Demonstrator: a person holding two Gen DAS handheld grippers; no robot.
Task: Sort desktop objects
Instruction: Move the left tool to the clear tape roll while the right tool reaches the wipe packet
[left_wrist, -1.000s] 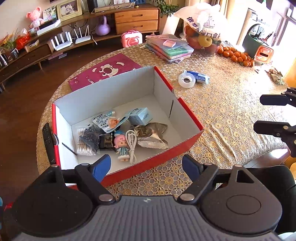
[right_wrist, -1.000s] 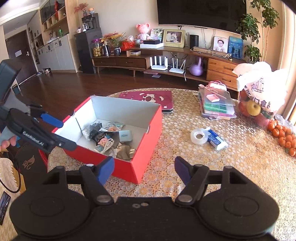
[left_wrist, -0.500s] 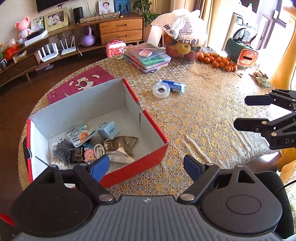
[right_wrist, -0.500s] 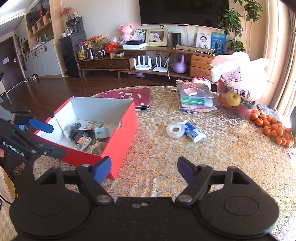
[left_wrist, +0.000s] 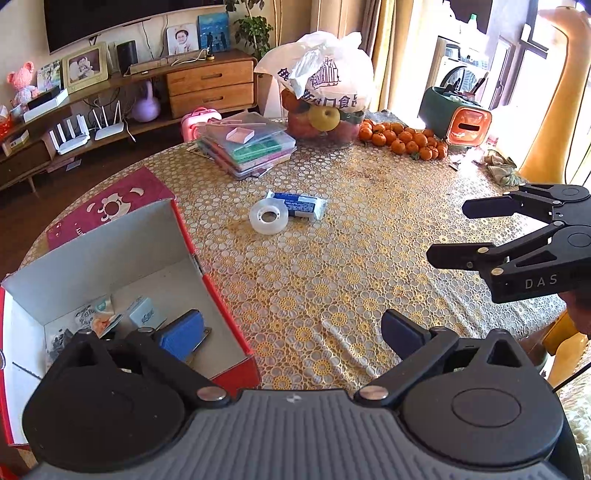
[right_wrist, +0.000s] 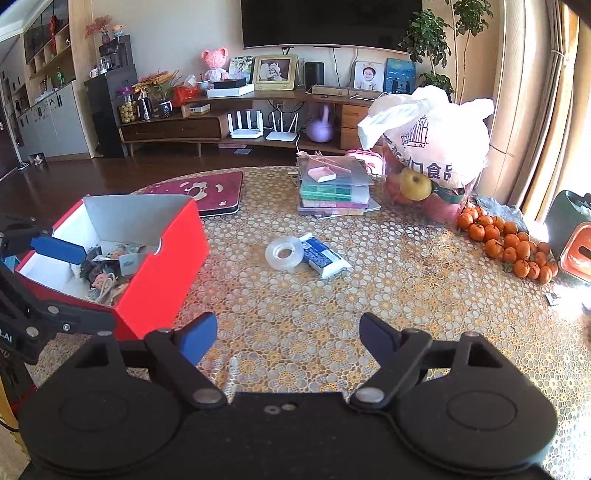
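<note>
Both claws, left claw (left_wrist: 291, 334) and right claw (right_wrist: 288, 338), gape empty, tape roll (right_wrist: 284, 253) well ahead.

Clear tape roll (left_wrist: 268, 219) flat, touching blue-white packet (left_wrist: 301, 204); red box (right_wrist: 168, 258) open.

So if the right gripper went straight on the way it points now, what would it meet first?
Probably the tape roll. The right gripper is open, with only bare tablecloth between it and the roll. The blue-and-white packet touches the roll just beyond. Depth is uncertain.
</note>
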